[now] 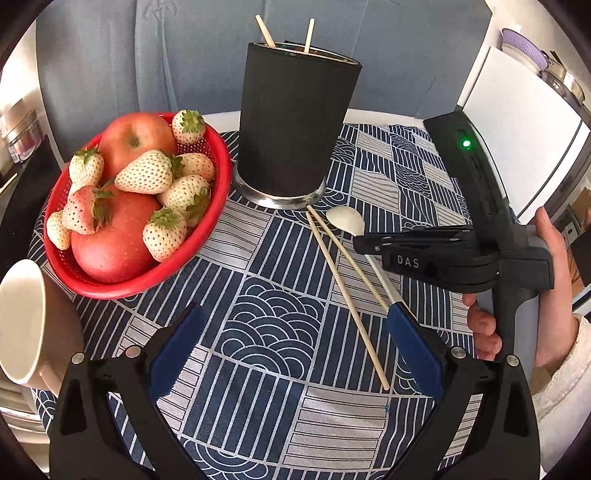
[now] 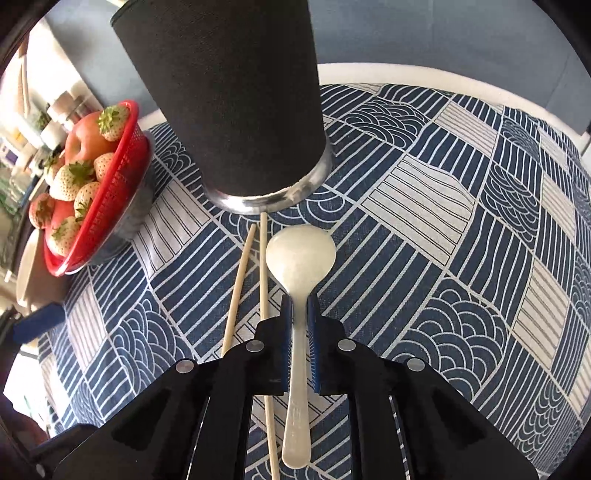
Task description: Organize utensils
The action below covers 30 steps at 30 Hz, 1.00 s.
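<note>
Right gripper [image 2: 299, 332] is clamped on the neck of the white spoon [image 2: 300, 254], blue pads pressing both sides of the handle just behind the bowl. The spoon lies flat on the patterned tablecloth [image 2: 443, 229]. Its long axis runs straight along the gripper's pointing line, with the bowl ahead toward the black utensil holder [image 2: 229, 103] and the handle tail back under the jaws. The bowl sits just short of the holder's metal base, so the lift likely needs to go up and tip the spoon before it clears the rim. Two loose chopsticks [image 2: 240, 280] lie just left of the spoon, roughly parallel, tips at the holder's base; the nearer one passes under the left finger. Left gripper [image 1: 295, 350] hangs wide open over the cloth with nothing between its pads. Its right pad is close to the near ends of the chopsticks [image 1: 347, 295], so it looks the nearer hand for those. Two chopsticks [image 1: 286, 35] already stand in the holder [image 1: 295, 125]. The red fruit basket [image 1: 207, 236] sits left of the holder, apart from it.
</note>
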Available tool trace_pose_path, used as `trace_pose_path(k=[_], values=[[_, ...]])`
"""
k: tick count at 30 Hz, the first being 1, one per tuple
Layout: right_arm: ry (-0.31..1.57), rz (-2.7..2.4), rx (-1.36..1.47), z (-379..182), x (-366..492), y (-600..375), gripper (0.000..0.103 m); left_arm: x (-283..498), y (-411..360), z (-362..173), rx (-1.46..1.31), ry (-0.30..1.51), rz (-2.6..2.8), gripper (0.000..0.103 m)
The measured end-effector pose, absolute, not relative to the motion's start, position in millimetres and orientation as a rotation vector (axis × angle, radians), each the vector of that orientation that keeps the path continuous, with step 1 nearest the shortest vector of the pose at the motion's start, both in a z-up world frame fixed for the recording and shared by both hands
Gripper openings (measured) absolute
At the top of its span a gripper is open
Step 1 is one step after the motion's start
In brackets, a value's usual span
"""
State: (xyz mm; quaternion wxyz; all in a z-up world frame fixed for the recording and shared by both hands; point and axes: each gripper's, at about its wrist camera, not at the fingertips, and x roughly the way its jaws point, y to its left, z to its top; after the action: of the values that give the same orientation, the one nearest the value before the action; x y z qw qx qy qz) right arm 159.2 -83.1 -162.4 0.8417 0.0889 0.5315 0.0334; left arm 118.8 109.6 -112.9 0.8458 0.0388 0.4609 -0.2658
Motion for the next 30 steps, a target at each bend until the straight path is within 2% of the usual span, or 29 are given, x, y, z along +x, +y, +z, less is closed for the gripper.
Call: trace_pose_path(k=[7,13,18,21,24,26,27,29,30], values=[[1.09,0.132,0.362,-154.7,155.0,-113.8,0.008,119.1,82.0,-123.5,0.092,1.014,-0.591,0.097],[1.068,0.19,0.405,-142.5,152.2,-120.8,0.008,119.8,54.7,-134.5,0.055,1.048,-0.646,0.096],[1.064,0.247,0.469,-139.9,148.0,-126.5,0.007,123.5,35.3,-142.1,0.069,1.057,-0.662,0.089],[1.054,0.286,0.502,-136.7,143.6,-129.4,0.007,126.3,30.9,-146.5,0.049,1.077,-0.671,0.081],[1.037,0.32,0.523,-130.1,141.7,-132.5,0.007,129.5,28.0,-149.2,0.036,1.082,-0.675,0.064],[1.029,0.335,0.515,-124.9,140.8,-134.7,0.007,130.6,28.4,-148.0,0.016,1.075,-0.681,0.043],[1.026,0.339,0.509,-122.3,140.9,-135.6,0.007,131.1,29.1,-146.6,-0.001,1.074,-0.688,0.038],[1.017,0.359,0.511,-117.0,141.1,-138.8,0.007,132.1,29.3,-143.6,-0.024,1.076,-0.692,0.013],[1.013,0.365,0.509,-113.9,140.9,-140.8,0.007,132.2,28.8,-142.0,-0.026,1.074,-0.686,0.011]])
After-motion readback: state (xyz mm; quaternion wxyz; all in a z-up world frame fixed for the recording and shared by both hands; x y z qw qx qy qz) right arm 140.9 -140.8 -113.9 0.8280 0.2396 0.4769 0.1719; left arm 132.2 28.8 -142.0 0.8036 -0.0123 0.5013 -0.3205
